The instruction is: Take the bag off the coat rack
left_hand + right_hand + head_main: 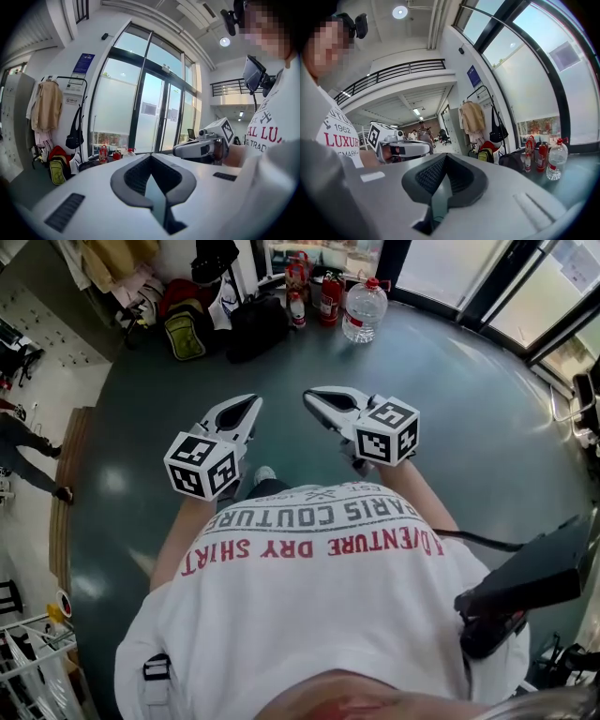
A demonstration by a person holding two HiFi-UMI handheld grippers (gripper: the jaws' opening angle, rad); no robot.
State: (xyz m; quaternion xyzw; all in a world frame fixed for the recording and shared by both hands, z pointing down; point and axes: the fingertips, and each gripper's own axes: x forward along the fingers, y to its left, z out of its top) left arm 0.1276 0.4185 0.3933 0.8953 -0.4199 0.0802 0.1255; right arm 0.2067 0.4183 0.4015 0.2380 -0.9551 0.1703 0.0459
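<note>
nothing of the task is done yet, as far as the views show. at the far left, against the wall beside the glass doors (154, 117), stands the coat rack (71, 78). a beige coat (47, 107) hangs at its left end and the black bag (75, 138) hangs by its long strap further right on the same rail, untouched. under the rack a yellow-green backpack (57, 171) and other bags sit on the floor (450, 418); they do not look like the one to fetch, since they are not on the rack.

nearer the middle, the left gripper (250, 404) is held out at waist height in front of the person's white shirt (319, 559). its jaws are pressed together with nothing between them. just beside it, the right gripper (310, 396) is held level with it, and its pads also look closed on nothing. both point across the floor toward the rack and are well apart from it.

further right stand red fire extinguishers (538, 157) and a large water bottle (364, 310), clear of the likely path.

what is left, by my reading, is everything: walk over to the rack, spread one pair of jaws, close them on the bag's strap or body, lift the strap up over the rail or hook, and bring the bag away. which hook the strap sits on is too small to tell from here.
</note>
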